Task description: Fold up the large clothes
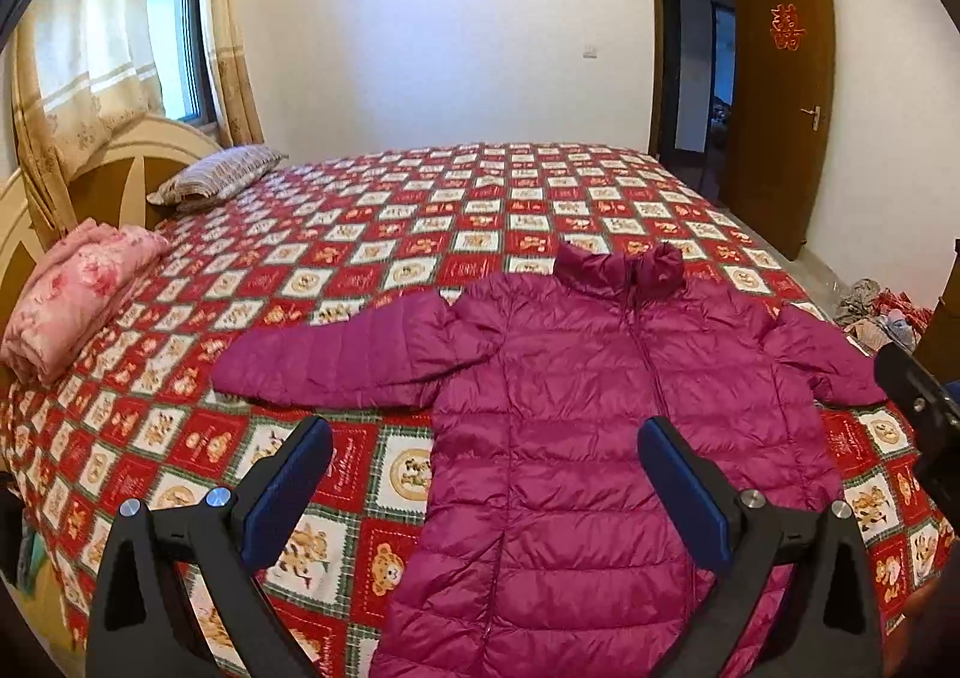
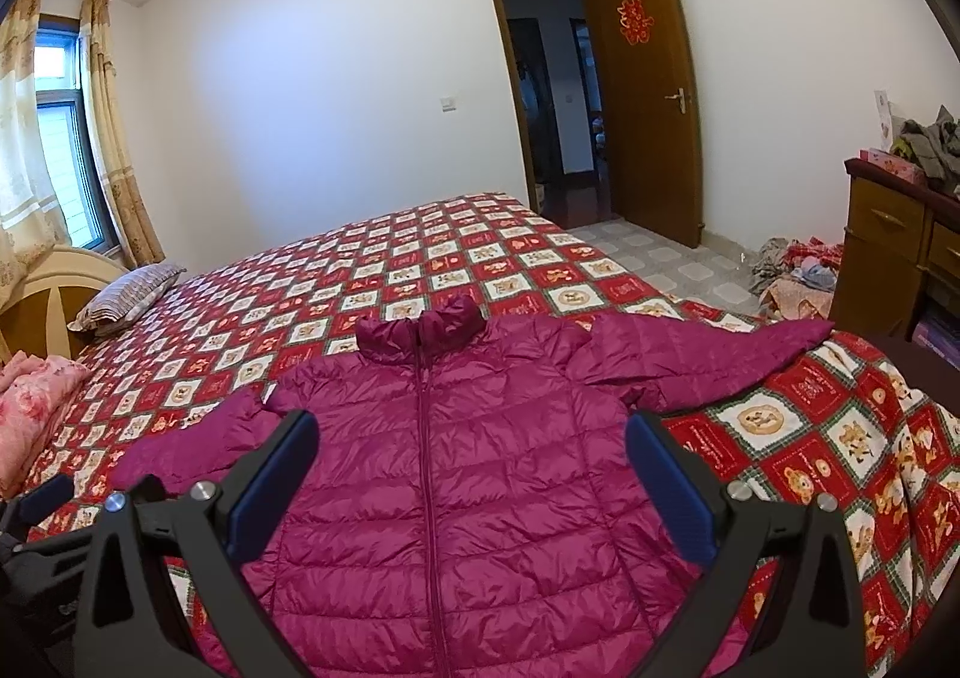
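Magenta puffer jacket [image 2: 456,474] spread face-up at the bed's [image 1: 480,186] near edge, sleeves out; left gripper [image 1: 485,489] and right gripper [image 2: 472,483] hover above it, jaws apart and empty; grasp sleeve cuffs first, folding inward.

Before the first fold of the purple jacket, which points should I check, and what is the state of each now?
1. Jacket lies flat, front up, on the bedspread: ok.
2. Zipper closed: appears ok, lower end hidden.
3. Both sleeves spread out: ok; left sleeve, right sleeve.
4. Left claw open and empty: ok.
5. Right claw open and empty: ok.
6. Hem lies straight: cannot tell, out of view.
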Action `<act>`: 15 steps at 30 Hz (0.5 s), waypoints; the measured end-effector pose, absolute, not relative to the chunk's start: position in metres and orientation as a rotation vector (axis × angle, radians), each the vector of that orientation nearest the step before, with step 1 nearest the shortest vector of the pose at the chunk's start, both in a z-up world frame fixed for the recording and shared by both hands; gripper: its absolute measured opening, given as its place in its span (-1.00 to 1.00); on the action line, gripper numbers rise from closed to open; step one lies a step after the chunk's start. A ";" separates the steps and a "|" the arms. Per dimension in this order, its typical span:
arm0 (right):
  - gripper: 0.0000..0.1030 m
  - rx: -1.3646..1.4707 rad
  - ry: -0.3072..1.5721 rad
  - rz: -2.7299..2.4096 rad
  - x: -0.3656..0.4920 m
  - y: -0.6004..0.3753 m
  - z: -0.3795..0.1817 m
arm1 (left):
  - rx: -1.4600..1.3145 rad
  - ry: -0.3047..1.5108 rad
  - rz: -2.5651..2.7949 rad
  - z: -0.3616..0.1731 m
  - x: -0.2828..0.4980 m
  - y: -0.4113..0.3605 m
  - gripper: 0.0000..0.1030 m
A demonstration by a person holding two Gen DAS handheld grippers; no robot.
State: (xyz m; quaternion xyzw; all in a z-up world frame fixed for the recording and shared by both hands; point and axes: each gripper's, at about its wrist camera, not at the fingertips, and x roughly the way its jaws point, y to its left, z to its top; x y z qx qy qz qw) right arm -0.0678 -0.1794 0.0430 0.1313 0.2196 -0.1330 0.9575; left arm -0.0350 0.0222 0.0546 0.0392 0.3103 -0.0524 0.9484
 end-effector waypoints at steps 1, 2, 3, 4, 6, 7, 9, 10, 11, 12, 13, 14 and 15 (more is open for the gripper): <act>1.00 0.269 0.444 -0.273 -0.070 -0.180 0.045 | 0.084 0.626 -0.109 0.059 -0.039 0.022 0.98; 1.00 0.268 0.440 -0.278 -0.073 -0.180 0.048 | 0.085 0.614 -0.111 0.063 -0.043 0.022 0.98; 1.00 0.266 0.433 -0.282 -0.077 -0.179 0.050 | 0.087 0.601 -0.111 0.066 -0.048 0.023 0.98; 1.00 0.265 0.426 -0.283 -0.082 -0.179 0.052 | 0.088 0.588 -0.110 0.069 -0.053 0.023 0.98; 1.00 0.261 0.418 -0.285 -0.090 -0.178 0.055 | 0.090 0.576 -0.116 0.073 -0.063 0.023 0.98; 1.00 0.259 0.418 -0.287 -0.093 -0.178 0.057 | 0.091 0.572 -0.118 0.074 -0.067 0.023 0.98; 1.00 0.250 0.420 -0.287 -0.102 -0.175 0.059 | 0.094 0.570 -0.127 0.074 -0.075 0.022 0.98; 1.00 0.244 0.423 -0.290 -0.106 -0.174 0.060 | 0.092 0.573 -0.130 0.074 -0.078 0.022 0.98; 1.00 0.237 0.425 -0.295 -0.111 -0.173 0.060 | 0.087 0.580 -0.138 0.073 -0.082 0.022 0.98; 1.00 0.228 0.424 -0.300 -0.116 -0.171 0.061 | 0.080 0.589 -0.146 0.072 -0.084 0.022 0.98; 1.00 0.221 0.420 -0.308 -0.122 -0.170 0.061 | 0.071 0.601 -0.157 0.071 -0.088 0.023 0.98; 1.00 0.215 0.415 -0.317 -0.127 -0.170 0.062 | 0.061 0.611 -0.167 0.070 -0.092 0.022 0.98; 1.00 0.212 0.409 -0.326 -0.133 -0.169 0.063 | 0.057 0.616 -0.175 0.069 -0.097 0.022 0.98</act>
